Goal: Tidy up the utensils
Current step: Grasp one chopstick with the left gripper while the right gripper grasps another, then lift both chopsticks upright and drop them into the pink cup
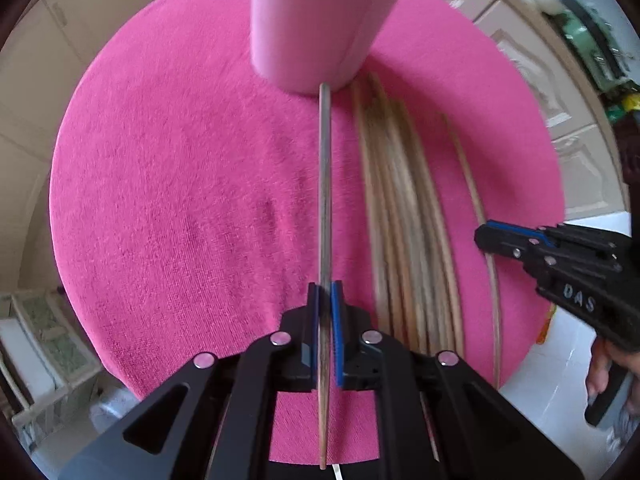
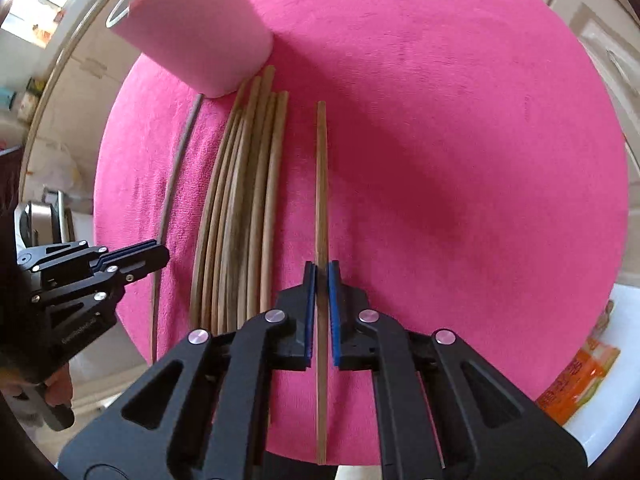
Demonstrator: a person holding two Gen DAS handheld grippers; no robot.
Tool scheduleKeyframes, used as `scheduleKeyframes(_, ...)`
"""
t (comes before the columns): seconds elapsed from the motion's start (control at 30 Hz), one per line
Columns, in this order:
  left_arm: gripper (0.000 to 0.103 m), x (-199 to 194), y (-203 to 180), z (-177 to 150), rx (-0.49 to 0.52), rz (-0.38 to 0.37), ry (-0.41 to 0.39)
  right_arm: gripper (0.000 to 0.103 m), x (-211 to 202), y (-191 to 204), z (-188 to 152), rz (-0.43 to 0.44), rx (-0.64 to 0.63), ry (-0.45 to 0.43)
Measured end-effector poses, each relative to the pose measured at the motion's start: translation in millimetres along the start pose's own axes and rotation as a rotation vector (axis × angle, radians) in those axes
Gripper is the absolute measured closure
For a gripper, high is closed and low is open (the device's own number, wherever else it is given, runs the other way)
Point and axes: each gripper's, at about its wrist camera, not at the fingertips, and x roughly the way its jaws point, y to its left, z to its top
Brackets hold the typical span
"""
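Left gripper (image 1: 325, 292): black frame, blue pads, jaws closed on a single chopstick (image 1: 325, 184) that runs forward between them, its far tip at the base of the pink cup (image 1: 312, 28).

Right gripper (image 2: 321, 270): same build, jaws closed on another single chopstick (image 2: 321, 184) that also runs forward between the pads. No earlier frame bears on its motion. A hand (image 1: 608, 372) shows at its handle in the left wrist view.

Pink cloth (image 2: 440, 140): round, towel-like, carries all items below; landmark for this entry is the pink cup, standing at the cloth's far edge.

Pink cup: upright, pale pink, cylindrical.

Loose chopsticks (image 2: 236, 208): a bundle of wooden sticks lying side by side on the cloth, far ends just beside the cup's base, running from the cup toward the cameras. The bundle lies between the two held sticks, right of the left gripper and left of the right gripper.

Orange packet (image 2: 576, 380): well apart from the cup, beyond the cloth's near right edge, on a white surface.
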Motion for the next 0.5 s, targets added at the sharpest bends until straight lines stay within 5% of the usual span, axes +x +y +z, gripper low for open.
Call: scheduleKeyframes(0.5, 0.097, -111, -18, -15, 0.079, -0.164, -0.441, 0.097, -84, 11, -19, 0.162, 0.0, -0.299)
